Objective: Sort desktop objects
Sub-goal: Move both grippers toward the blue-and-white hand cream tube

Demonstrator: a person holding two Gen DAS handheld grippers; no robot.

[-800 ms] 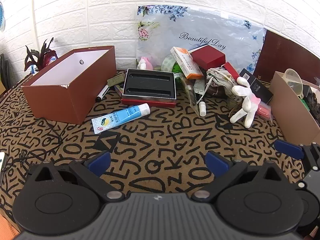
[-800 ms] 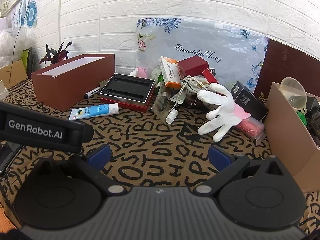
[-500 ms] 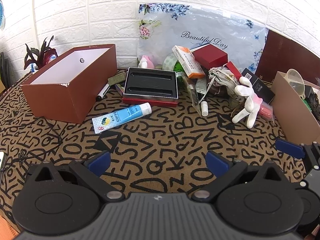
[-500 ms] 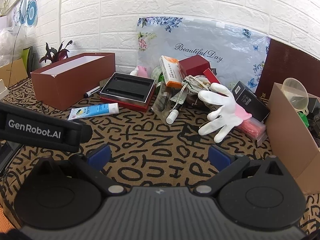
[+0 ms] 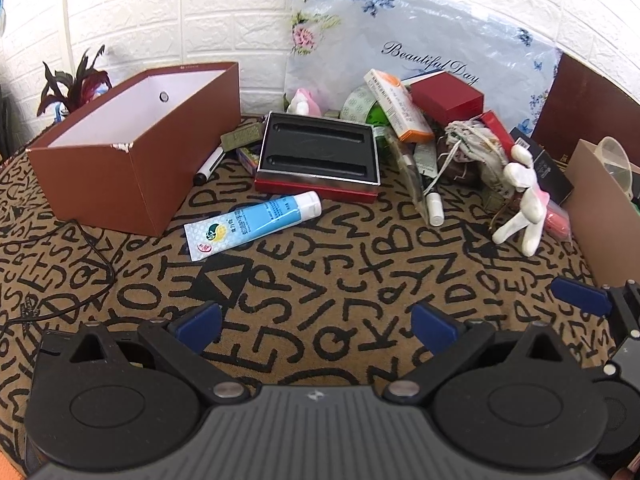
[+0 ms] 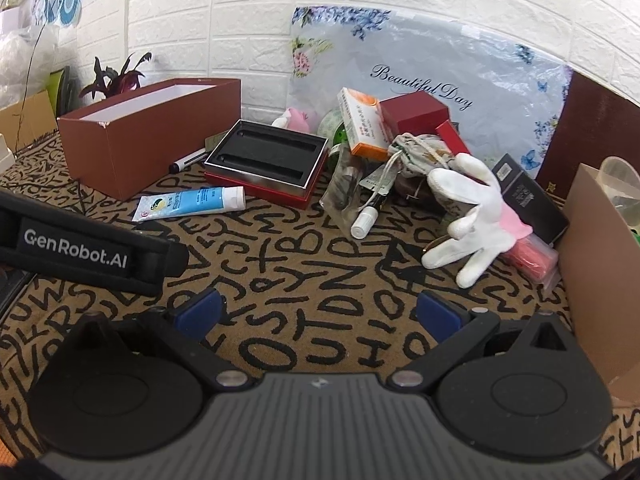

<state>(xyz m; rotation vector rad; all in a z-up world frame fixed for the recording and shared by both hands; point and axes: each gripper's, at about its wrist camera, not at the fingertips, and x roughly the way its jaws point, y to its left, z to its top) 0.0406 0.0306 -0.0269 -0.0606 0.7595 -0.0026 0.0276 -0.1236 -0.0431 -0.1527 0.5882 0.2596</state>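
Note:
A blue tube [image 5: 256, 222] lies on the letter-patterned cloth, in front of an open brown box [image 5: 132, 148]. Behind it sits a black-lined red case [image 5: 318, 156]. A pile to the right holds an orange-white carton [image 5: 396, 106], a red box [image 5: 446, 98], a white pen [image 5: 434, 208] and a white glove [image 5: 520, 204]. My left gripper [image 5: 316, 322] is open and empty, above the cloth short of the tube. My right gripper [image 6: 320, 314] is open and empty, short of the glove [image 6: 472, 216]. The tube [image 6: 192, 204] also shows in the right wrist view.
A cardboard box [image 6: 600, 264] with a plastic cup stands at the right edge. A floral plastic bag [image 5: 420, 40] leans on the brick wall. A potted plant [image 5: 76, 84] stands behind the brown box. A black cable [image 5: 80, 272] runs over the cloth at left.
Both grippers have moved slightly forward toward the objects. Both stay open and nothing on the table has moved.

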